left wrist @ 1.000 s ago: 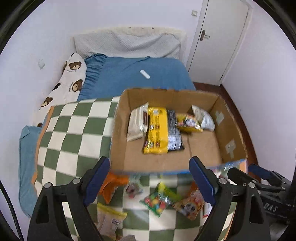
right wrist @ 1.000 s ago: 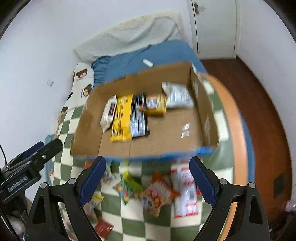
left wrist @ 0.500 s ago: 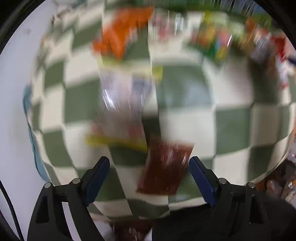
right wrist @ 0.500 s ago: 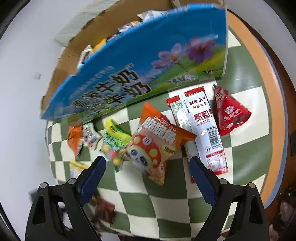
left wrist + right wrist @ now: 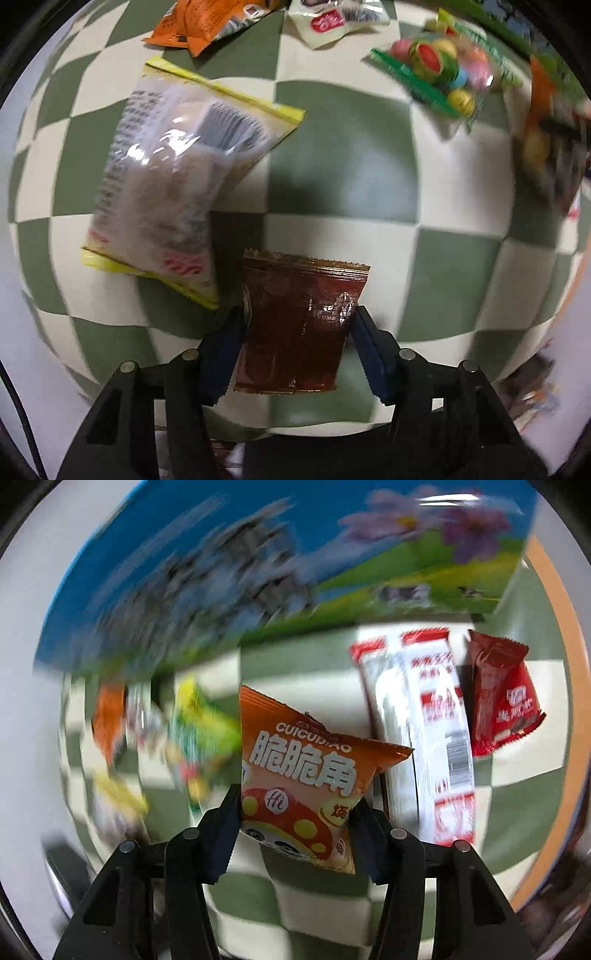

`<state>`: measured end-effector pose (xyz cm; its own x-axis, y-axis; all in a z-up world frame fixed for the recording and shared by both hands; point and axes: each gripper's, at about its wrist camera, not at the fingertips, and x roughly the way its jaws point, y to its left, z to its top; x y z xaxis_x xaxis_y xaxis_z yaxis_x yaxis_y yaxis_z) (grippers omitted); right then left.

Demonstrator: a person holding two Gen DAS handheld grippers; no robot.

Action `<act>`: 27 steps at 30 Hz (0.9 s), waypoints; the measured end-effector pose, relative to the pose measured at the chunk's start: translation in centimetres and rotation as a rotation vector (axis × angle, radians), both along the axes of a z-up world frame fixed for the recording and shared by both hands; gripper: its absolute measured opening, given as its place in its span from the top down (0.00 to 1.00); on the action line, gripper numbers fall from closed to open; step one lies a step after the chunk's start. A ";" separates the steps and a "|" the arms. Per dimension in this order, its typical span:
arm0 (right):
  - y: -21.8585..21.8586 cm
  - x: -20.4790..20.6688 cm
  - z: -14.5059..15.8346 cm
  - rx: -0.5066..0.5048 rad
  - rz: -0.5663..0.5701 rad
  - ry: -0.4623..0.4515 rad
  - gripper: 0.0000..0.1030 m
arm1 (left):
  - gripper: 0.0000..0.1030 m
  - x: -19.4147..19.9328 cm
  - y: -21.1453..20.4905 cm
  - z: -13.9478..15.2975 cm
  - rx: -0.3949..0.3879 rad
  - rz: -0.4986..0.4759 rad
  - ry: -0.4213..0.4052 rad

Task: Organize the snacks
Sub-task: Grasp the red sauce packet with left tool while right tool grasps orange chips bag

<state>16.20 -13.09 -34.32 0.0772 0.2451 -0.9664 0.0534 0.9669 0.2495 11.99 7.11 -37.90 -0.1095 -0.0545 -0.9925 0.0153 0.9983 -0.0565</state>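
Observation:
My left gripper point(image 5: 298, 317) points straight down at the green-and-white checked blanket point(image 5: 343, 166). A dark brown foil packet point(image 5: 295, 291) lies flat between its blue pads point(image 5: 221, 350); the jaws are closing and both pads touch the packet's sides. In the right wrist view, my right gripper point(image 5: 297, 801) is closing on an orange snack bag point(image 5: 295, 753) with a mushroom cartoon, and the pads press its lower edges. Behind it stands the blue printed side of the cardboard box point(image 5: 258, 572), blurred.
Near the left gripper lie a clear packet with yellow edges point(image 5: 173, 177), an orange packet point(image 5: 207, 18), a white packet point(image 5: 332, 22) and a green candy bag point(image 5: 439, 74). Right of the orange bag lie long red-and-white packets point(image 5: 432, 731) and a dark red packet point(image 5: 506, 701).
Both grippers have dropped from above the box down to the blanket. Their wide jaws have narrowed, the left around the brown packet, the right around the orange bag.

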 end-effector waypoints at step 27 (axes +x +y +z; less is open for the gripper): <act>-0.9 -8.9 -1.3 -0.020 0.033 0.010 0.49 | 0.49 0.5 -6.3 3.9 -0.095 -0.021 -0.055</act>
